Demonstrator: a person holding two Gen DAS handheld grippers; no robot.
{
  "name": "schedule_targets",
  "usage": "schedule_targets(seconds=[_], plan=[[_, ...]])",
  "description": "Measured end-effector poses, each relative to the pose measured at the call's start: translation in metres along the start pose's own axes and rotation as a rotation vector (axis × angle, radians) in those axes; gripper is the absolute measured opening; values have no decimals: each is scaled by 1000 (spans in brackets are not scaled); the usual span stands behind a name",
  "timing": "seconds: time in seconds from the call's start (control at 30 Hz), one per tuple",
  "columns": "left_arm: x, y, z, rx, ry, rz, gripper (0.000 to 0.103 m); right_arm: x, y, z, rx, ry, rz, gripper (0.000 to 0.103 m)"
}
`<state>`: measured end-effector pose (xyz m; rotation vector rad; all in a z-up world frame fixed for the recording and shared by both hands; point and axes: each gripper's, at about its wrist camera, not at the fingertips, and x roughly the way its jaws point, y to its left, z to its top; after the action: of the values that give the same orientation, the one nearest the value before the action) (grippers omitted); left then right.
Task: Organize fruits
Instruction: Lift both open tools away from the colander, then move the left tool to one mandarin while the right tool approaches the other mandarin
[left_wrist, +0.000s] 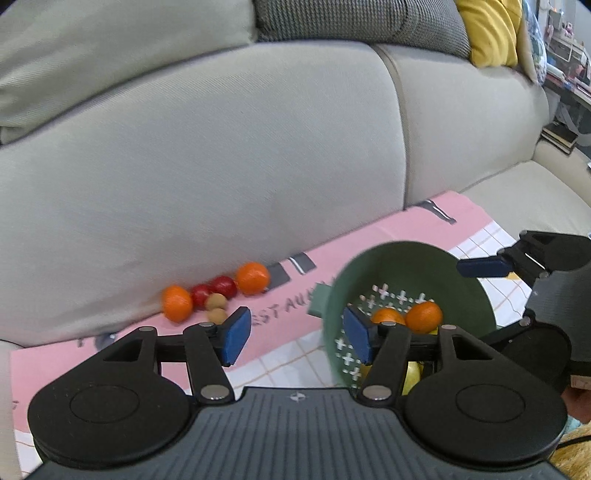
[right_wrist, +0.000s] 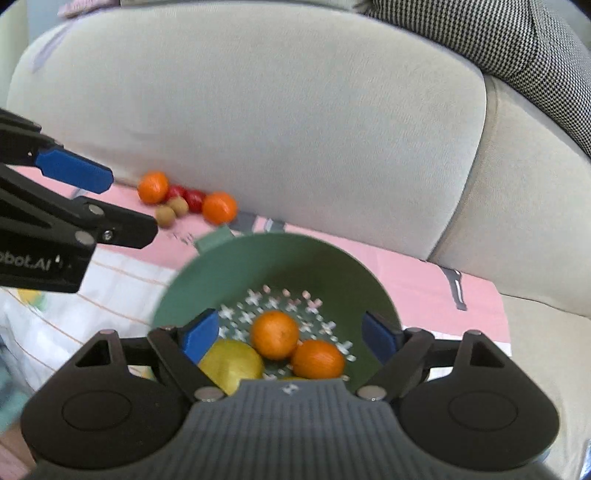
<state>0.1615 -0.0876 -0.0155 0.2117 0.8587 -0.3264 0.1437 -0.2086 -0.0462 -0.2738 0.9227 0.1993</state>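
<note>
Left gripper (left_wrist: 295, 334): jaws are being held apart, empty.
Right gripper (right_wrist: 291, 336): jaws apart, empty.
Next: one orange (left_wrist: 252, 277) is being aimed for, then bowl (left_wrist: 476, 295).

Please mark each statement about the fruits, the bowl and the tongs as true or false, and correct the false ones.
1. The green bowl holds two oranges. True; one touches the other.
2. The bowl is empty of yellow fruit. False: a yellow fruit lies beside the oranges.
3. More fruits lie loose against the sofa cushion. True.
4. The right tongs grip an orange. False: they are open, pads clear of the fruit.
5. The left tongs are shut. False: they are open and hold nothing.
</note>
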Motion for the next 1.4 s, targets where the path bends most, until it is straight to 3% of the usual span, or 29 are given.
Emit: schedule_targets(seconds=[0.23, 0.67, 0.93, 1.4], plan=[[-18, 21, -1, -1, -48, 62, 69, -7, 26, 16, -6, -55, 60, 81], [-19, 85, -8, -156, -93, 116, 69, 12, 74, 50, -95, -80, 134, 79], [2, 115, -17, -241, -90, 87, 69, 41, 86, 64, -159, -52, 134, 62], [45, 162, -36, -407, -56, 9, 69, 94, 73, 83, -225, 1, 103, 47]])
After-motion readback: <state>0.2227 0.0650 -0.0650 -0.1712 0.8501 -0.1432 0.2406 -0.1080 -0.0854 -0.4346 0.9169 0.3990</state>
